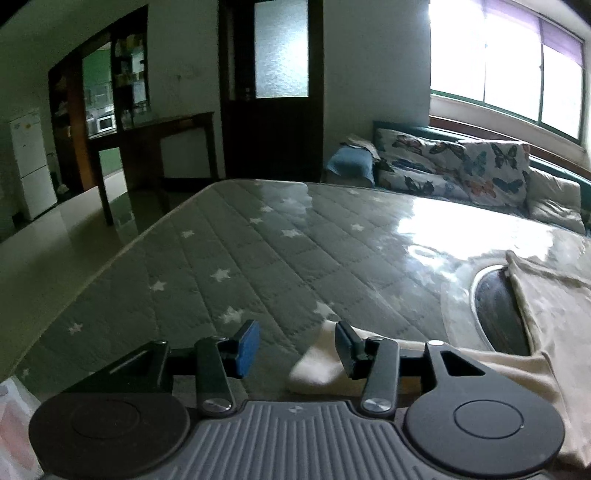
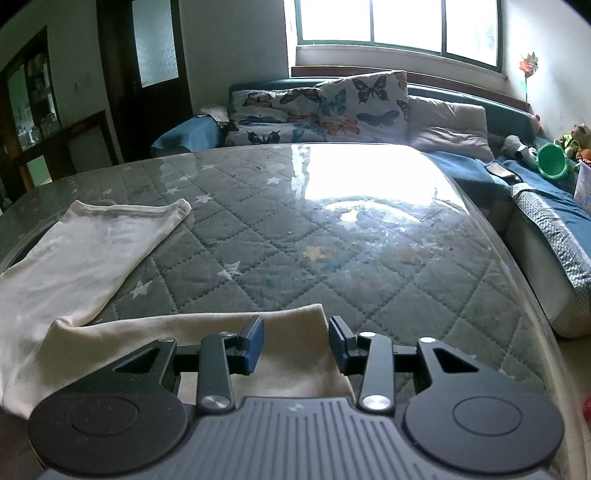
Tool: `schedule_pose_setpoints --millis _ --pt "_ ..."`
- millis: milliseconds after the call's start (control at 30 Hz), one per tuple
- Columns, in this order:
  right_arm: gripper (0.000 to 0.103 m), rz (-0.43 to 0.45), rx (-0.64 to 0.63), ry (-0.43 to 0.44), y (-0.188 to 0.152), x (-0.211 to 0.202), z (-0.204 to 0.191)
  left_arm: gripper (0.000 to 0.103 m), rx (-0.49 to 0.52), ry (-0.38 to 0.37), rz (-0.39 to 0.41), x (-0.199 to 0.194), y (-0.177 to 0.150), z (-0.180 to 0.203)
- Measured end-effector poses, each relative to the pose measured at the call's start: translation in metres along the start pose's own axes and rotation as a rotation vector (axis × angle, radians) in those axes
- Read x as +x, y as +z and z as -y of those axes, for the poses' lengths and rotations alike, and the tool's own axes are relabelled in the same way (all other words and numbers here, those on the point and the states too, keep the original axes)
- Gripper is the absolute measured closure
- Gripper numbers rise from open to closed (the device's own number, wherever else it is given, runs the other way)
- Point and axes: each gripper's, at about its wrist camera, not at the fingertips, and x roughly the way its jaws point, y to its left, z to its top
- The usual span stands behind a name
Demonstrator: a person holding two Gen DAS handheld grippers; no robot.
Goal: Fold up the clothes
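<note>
Looking down both cameras, we've got a cream garment (image 2: 85, 254) spread on a table (image 2: 332, 266) that's covered with a grey quilted star-print pad under a clear shiny sheet. The garment sits along the near edge toward the table's near left side in the right wrist view, with one part stretching away toward the far left corner and another band running along the near edge.

Our left gripper (image 1: 297, 349) has its jaws wide apart with nothing between the blue pads. A folded corner of the cream garment lies just beside and under its right finger (image 1: 347, 350), but we can't tell if the finger actually touches it. In that view the rest of the cloth trails off to the right, next to a dark oval patch (image 1: 498, 314) in the table cover.

Our right gripper (image 2: 296, 341) is also spread wide, holding nothing. It hovers right over the end of the near band of cloth, with the fabric edge showing between the fingers.

Behind the table there's a sofa (image 2: 461, 122) with butterfly pillows (image 2: 321, 110) under a bright window (image 2: 399, 26).
</note>
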Motion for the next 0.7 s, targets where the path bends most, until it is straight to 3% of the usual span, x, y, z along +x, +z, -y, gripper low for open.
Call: schedule_pose_setpoints --millis 700 --pt "0.064 -0.003 0.036 0.007 -0.005 0.008 0.006 0.054 0.128 -0.115 -0.12 0.048 0.014 0.026"
